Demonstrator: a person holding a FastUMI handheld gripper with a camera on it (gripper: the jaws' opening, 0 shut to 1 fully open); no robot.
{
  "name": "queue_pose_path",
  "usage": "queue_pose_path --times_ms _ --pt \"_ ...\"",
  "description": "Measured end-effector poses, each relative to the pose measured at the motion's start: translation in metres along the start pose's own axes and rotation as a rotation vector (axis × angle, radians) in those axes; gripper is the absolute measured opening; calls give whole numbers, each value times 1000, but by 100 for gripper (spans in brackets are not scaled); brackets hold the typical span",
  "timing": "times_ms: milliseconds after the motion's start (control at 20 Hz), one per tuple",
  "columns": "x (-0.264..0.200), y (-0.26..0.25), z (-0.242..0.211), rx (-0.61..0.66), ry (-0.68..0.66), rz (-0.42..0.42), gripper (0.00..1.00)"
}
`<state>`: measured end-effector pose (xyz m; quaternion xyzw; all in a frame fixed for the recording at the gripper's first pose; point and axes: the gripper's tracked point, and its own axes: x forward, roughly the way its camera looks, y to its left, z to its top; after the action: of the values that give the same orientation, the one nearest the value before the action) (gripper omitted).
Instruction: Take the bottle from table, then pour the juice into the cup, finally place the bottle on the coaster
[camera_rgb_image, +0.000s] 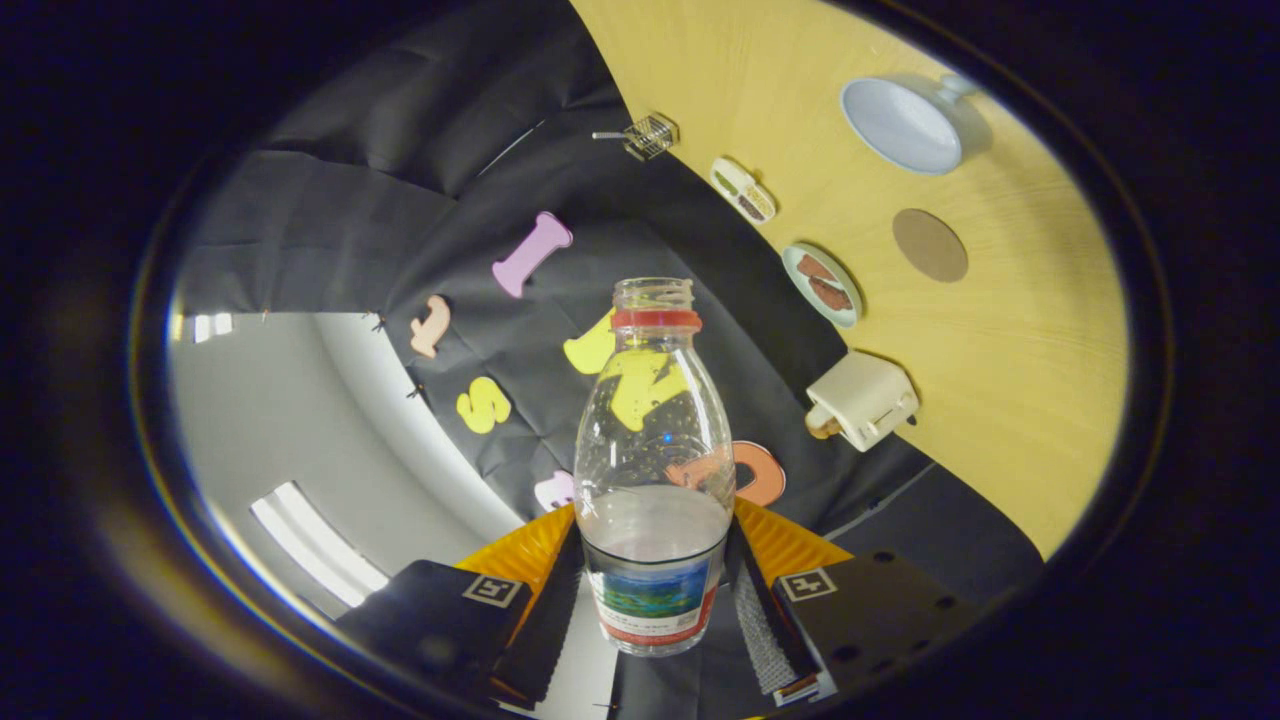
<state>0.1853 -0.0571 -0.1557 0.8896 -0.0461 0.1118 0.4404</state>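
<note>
A clear plastic bottle (653, 470) with a red neck ring and no cap sits between my fingers, and my gripper (655, 600) is shut on its labelled lower part. Pale liquid fills its lower third. The bottle is lifted and the whole view is rolled, so the wooden table (1020, 380) stands off to the right. On that table lie a pale blue cup (903, 124) with a handle and, nearer, a round brown coaster (930, 245). Both are well beyond the bottle and to its right.
Along the table's edge by the booth wall stand a small wire basket (651, 136), a small dish of food (743, 189), a plate with brown pieces (822, 284) and a white toaster (862, 398). Bare wood lies around the coaster.
</note>
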Motion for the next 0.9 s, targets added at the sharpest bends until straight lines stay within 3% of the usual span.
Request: queue_pose_path --times_ms 400,900 --pt "-14 -29 30 -32 -50 -77 78" --pt "-34 -58 45 -208 -47 -174 78"
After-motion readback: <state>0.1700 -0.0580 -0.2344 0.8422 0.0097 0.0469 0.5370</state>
